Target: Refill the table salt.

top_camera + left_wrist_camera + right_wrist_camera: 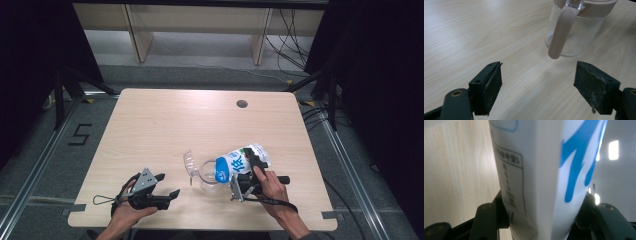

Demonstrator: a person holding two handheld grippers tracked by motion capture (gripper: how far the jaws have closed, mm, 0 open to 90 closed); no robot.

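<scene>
A white carton with blue print [235, 162] is tilted over a clear jug [206, 179] near the table's front middle. My right gripper [250, 165] is shut on the carton; in the right gripper view the carton [536, 170] sits squeezed between both jaws of the gripper [542, 206]. The jug's clear lid flap [189, 162] stands open at its left. In the left gripper view the jug [576, 35] has a beige handle [559, 35] and rim. My left gripper [168, 185] rests at the front left, open, with bare table between its jaws [537, 82], short of the jug.
The light wooden table [165, 120] has a round cable hole [242, 104] at the back right. Its front edge runs just below both hands. Wooden furniture legs and cables stand on the floor beyond the table.
</scene>
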